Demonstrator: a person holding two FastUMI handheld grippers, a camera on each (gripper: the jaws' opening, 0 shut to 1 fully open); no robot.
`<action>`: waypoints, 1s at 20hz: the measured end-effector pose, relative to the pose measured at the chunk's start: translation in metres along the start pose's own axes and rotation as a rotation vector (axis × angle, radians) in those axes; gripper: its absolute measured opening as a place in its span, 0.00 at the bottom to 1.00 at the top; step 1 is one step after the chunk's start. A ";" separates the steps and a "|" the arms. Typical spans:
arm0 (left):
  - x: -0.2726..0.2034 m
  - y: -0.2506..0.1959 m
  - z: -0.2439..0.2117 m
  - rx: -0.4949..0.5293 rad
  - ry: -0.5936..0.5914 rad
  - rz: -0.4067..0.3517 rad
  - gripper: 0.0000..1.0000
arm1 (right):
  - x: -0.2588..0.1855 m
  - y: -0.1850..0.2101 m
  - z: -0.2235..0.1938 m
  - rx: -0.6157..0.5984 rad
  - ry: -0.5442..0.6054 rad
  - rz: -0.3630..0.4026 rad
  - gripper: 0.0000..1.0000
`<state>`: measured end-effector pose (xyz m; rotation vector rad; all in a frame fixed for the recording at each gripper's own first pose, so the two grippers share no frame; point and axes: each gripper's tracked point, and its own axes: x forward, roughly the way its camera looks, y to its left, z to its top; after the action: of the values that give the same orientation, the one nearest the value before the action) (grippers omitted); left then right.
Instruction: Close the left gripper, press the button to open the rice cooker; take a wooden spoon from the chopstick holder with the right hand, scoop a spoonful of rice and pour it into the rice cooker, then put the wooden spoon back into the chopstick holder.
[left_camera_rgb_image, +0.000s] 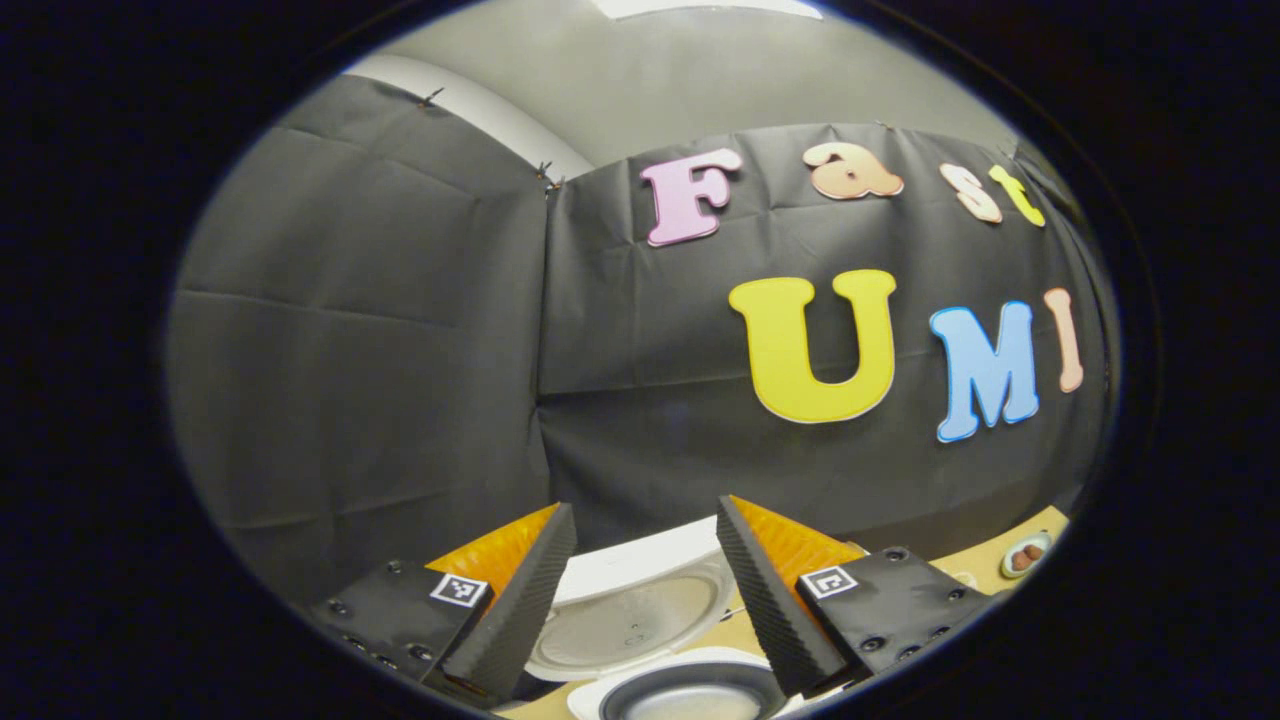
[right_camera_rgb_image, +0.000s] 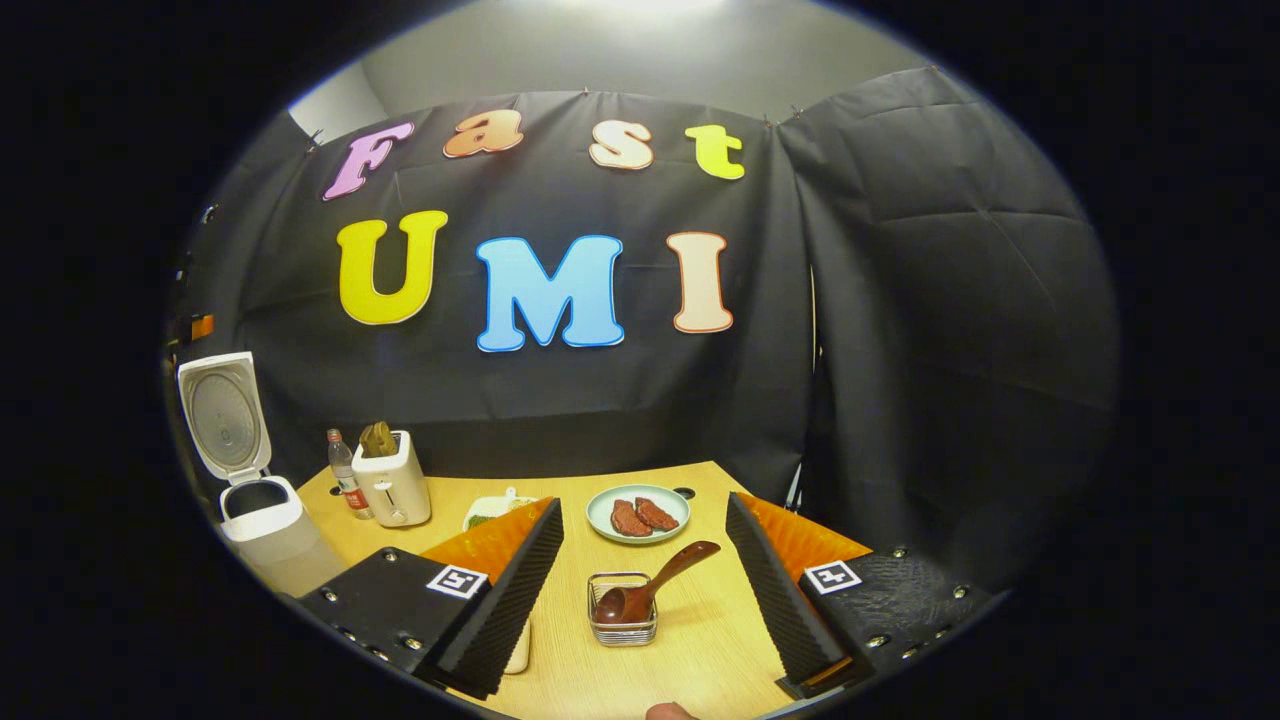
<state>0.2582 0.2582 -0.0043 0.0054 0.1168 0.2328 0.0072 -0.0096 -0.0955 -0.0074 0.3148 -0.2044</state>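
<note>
I see rice cooker (right_camera_rgb_image: 250, 480) lid up, wooden spoon (right_camera_rgb_image: 650, 585) seemingly resting in chopstick holder (right_camera_rgb_image: 622, 610) on bench (right_camera_rgb_image: 700, 640), both my hand-held grippers, left (left_camera_rgb_image: 645, 590) and right (right_camera_rgb_image: 645, 590), spread, holding nothing.

White rice cooker (right_camera_rgb_image: 250, 480) (grey inner lid), dark brown wooden spoon (right_camera_rgb_image: 650, 585), pale green plate (right_camera_rgb_image: 600, 520) at 12 o'clock of it, light wood-grain counter (right_camera_rgb_image: 700, 640), cream toaster (right_camera_rgb_image: 395, 485).

We see the rice cooker (right_camera_rgb_image: 262, 515), white, at the table's far left corner w/ its lid (right_camera_rgb_image: 225, 412) swung fully up, pale inner plate facing us. In the left gripper view the cooker's dark inner pot (left_camera_rgb_image: 690, 695) sits just below the raised lid. The wooden spoon (right_camera_rgb_image: 650, 585) is dark brown, bowl down in the wire chopstick holder (right_camera_rgb_image: 622, 612), handle leaning up-right, mid-table.
</note>
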 end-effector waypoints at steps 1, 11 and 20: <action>0.011 0.005 0.000 -0.005 0.008 0.008 0.98 | -0.001 0.000 -0.001 -0.004 0.001 -0.002 0.99; 0.094 0.037 -0.047 -0.014 0.179 0.099 0.98 | -0.009 -0.009 -0.004 -0.077 0.008 -0.017 0.99; 0.089 0.027 -0.068 -0.073 0.281 0.086 0.97 | -0.001 -0.024 -0.001 -0.154 -0.001 0.004 0.99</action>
<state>0.3298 0.3045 -0.0811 -0.0954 0.3886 0.3227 0.0011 -0.0326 -0.0951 -0.1587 0.3291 -0.1756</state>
